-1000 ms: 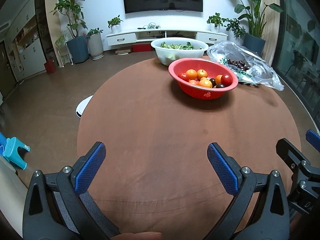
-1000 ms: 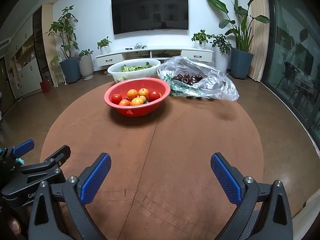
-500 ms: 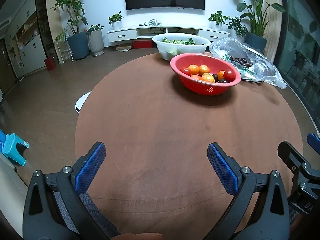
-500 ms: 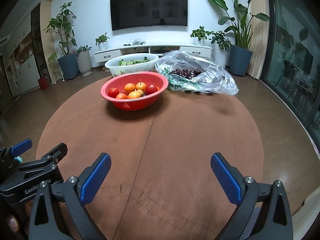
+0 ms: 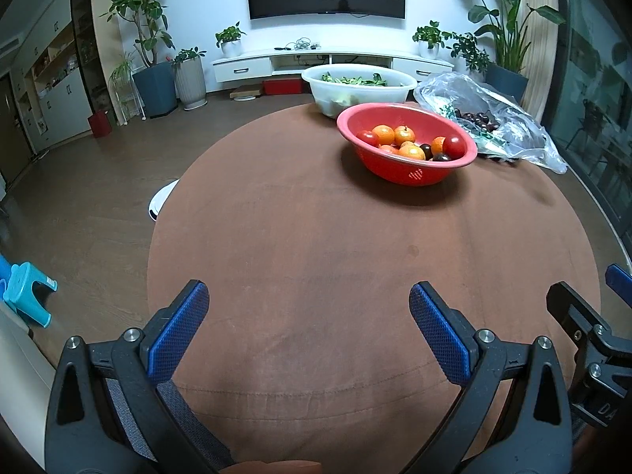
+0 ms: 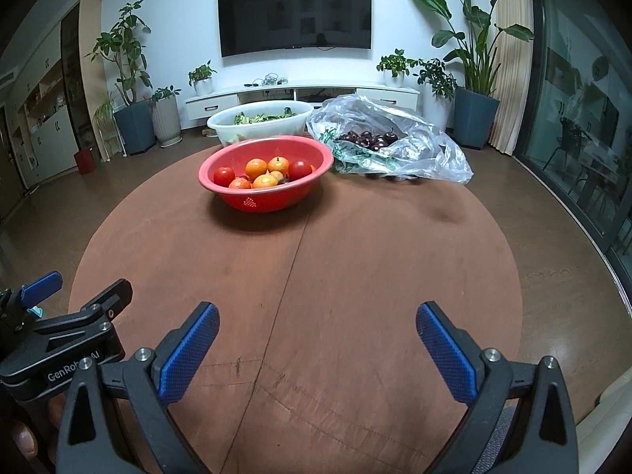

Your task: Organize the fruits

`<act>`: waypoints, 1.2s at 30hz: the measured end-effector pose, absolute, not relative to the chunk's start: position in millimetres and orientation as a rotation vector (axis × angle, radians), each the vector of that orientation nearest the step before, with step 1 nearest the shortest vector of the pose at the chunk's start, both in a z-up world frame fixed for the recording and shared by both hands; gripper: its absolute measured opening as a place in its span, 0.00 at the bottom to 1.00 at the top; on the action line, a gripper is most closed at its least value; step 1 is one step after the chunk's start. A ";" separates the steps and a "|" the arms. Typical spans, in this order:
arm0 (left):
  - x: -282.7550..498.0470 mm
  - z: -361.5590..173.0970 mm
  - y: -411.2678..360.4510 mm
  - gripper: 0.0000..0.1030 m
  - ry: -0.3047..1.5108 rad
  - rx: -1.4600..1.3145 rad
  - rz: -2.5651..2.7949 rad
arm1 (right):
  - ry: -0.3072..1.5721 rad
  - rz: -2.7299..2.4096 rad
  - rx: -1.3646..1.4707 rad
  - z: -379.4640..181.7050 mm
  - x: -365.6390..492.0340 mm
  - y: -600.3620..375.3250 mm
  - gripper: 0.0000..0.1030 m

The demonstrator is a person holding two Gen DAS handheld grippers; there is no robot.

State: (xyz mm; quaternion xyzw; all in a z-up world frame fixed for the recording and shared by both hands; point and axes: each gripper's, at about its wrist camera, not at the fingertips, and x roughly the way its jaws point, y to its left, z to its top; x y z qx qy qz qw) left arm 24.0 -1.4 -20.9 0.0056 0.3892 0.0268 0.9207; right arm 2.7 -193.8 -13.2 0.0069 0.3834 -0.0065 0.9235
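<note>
A red bowl (image 5: pixel 395 168) (image 6: pixel 272 201) holding oranges, red tomatoes and dark fruits stands at the far side of the round brown table (image 5: pixel 316 256) (image 6: pixel 355 256). A clear plastic bag (image 5: pixel 509 134) (image 6: pixel 399 146) with dark cherries lies to its right. My left gripper (image 5: pixel 308 304) is open and empty over the near table edge. My right gripper (image 6: pixel 316 328) is open and empty, also at the near edge, to the right of the left one.
A white bowl of green vegetables (image 5: pixel 357 87) (image 6: pixel 260 120) stands behind the red bowl. A white round stool (image 5: pixel 162 203) shows at the table's left, a blue stool (image 5: pixel 27 292) on the floor. Potted plants and a TV cabinet line the far wall.
Both grippers have tilted or risen slightly, so the bowls sit lower in each view. Both stay open and empty.
</note>
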 end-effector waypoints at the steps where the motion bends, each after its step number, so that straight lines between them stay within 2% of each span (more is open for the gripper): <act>1: 23.7 -21.2 -1.6 1.00 0.800 0.012 0.054 | 0.787 -0.013 0.014 -13.3 2.3 -193.7 0.99; 36: 22.3 -22.5 -4.0 1.00 0.797 0.015 0.055 | 0.788 -0.013 0.014 -11.5 2.5 -192.9 0.99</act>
